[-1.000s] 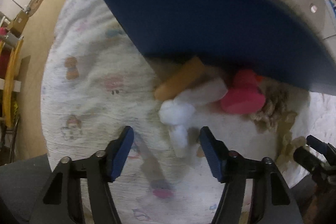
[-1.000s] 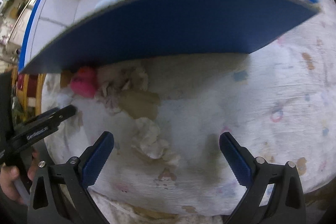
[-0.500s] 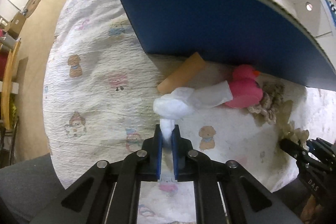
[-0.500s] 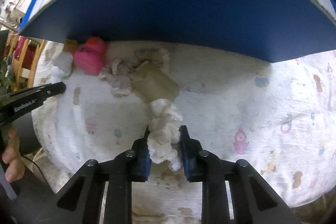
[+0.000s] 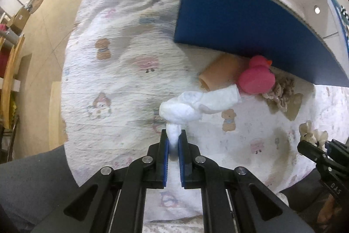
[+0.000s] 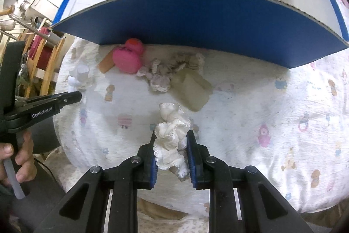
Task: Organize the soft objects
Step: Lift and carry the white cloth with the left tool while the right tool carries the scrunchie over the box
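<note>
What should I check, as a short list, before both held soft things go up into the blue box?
1. Left hand-held gripper shut on the white sock: ok.
2. Right hand-held gripper shut on the cream lace cloth: ok.
3. Sock's loose end clear of the pink duck: cannot tell.
4. Box open on top: ok.
5. Room inside the box: ok, mostly white floor shows.

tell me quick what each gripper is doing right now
left gripper: shut on the white sock.
right gripper: shut on the cream frilly cloth.
</note>
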`<act>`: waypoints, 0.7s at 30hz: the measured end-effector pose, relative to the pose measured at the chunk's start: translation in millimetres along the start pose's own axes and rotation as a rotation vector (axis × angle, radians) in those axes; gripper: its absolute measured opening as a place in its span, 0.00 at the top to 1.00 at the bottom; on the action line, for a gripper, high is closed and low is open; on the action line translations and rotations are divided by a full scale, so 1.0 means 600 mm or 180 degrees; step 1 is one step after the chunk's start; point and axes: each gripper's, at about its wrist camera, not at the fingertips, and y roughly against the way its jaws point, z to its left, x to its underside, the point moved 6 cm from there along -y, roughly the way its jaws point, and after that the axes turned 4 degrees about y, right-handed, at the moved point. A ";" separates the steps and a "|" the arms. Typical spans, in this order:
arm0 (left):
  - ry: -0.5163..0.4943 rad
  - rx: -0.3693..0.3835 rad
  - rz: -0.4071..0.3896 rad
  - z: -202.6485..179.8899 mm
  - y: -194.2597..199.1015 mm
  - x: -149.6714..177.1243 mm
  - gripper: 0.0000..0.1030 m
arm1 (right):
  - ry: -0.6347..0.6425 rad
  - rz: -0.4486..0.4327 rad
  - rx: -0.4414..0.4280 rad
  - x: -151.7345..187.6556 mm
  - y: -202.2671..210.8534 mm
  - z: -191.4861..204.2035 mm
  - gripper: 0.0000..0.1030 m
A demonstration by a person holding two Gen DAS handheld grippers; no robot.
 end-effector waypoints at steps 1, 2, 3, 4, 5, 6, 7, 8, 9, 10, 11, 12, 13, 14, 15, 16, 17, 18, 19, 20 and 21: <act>0.0011 0.0014 -0.0016 0.004 0.005 0.001 0.93 | 0.0008 -0.0025 -0.0012 0.000 0.006 -0.002 0.76; 0.0034 0.0027 -0.0053 0.010 0.014 0.000 0.93 | 0.0017 -0.0054 -0.0023 -0.002 0.009 0.000 0.76; 0.0050 0.0034 -0.0101 0.014 0.020 0.000 0.93 | 0.0026 -0.0092 -0.0036 -0.001 0.016 0.001 0.76; 0.0052 0.0026 -0.0161 0.017 0.027 -0.002 0.93 | 0.0035 -0.0133 -0.0047 0.001 0.023 0.001 0.76; 0.0049 0.0005 -0.0230 0.021 0.037 -0.003 0.93 | 0.0041 -0.0177 -0.0056 -0.001 0.030 0.002 0.76; 0.0062 -0.0003 -0.0286 0.021 0.047 -0.004 0.93 | 0.0042 -0.0219 -0.0065 -0.003 0.037 0.001 0.76; 0.0077 -0.0013 -0.0325 0.014 0.057 -0.005 0.93 | 0.0037 -0.0254 -0.0074 -0.004 0.043 0.001 0.76; 0.0090 -0.0039 -0.0374 0.019 0.064 -0.005 0.93 | 0.0026 -0.0285 -0.0083 -0.004 0.048 0.001 0.76; 0.0100 -0.0068 -0.0412 0.017 0.066 -0.003 0.93 | 0.0017 -0.0314 -0.0084 -0.004 0.052 0.000 0.76; 0.0109 -0.0090 -0.0447 0.020 0.071 -0.001 0.93 | 0.0016 -0.0344 -0.0081 -0.004 0.057 -0.001 0.76; 0.0115 -0.0096 -0.0466 0.016 0.075 0.003 0.93 | 0.0017 -0.0376 -0.0085 -0.005 0.061 0.001 0.76; 0.0119 -0.0091 -0.0474 0.017 0.077 0.005 0.93 | 0.0016 -0.0410 -0.0094 -0.006 0.063 0.005 0.76; 0.0126 -0.0091 -0.0489 0.016 0.077 0.009 0.93 | 0.0016 -0.0450 -0.0104 -0.006 0.069 0.005 0.76; 0.0133 -0.0096 -0.0527 0.012 0.081 0.011 0.93 | 0.0014 -0.0505 -0.0120 -0.007 0.076 0.005 0.76; 0.0131 -0.0109 -0.0563 0.005 0.084 0.008 0.93 | 0.0009 -0.0583 -0.0150 -0.008 0.087 0.006 0.76; 0.0139 -0.0122 -0.0616 -0.002 0.089 0.006 0.93 | 0.0004 -0.0668 -0.0180 -0.011 0.097 0.010 0.76; 0.0150 -0.0130 -0.0696 -0.014 0.100 0.012 0.93 | 0.0005 -0.0781 -0.0229 -0.013 0.113 0.013 0.76; 0.0163 -0.0150 -0.0784 -0.012 0.113 0.015 0.93 | 0.0015 -0.0884 -0.0273 -0.017 0.124 0.018 0.76; 0.0179 -0.0159 -0.0853 -0.014 0.122 0.013 0.93 | 0.0030 -0.0996 -0.0303 -0.021 0.142 0.022 0.76; 0.0209 -0.0147 -0.0948 -0.014 0.140 0.013 0.93 | 0.0037 -0.1145 -0.0322 -0.026 0.163 0.025 0.77; 0.0232 -0.0136 -0.1050 -0.014 0.158 0.012 0.93 | 0.0044 -0.1295 -0.0362 -0.031 0.184 0.029 0.77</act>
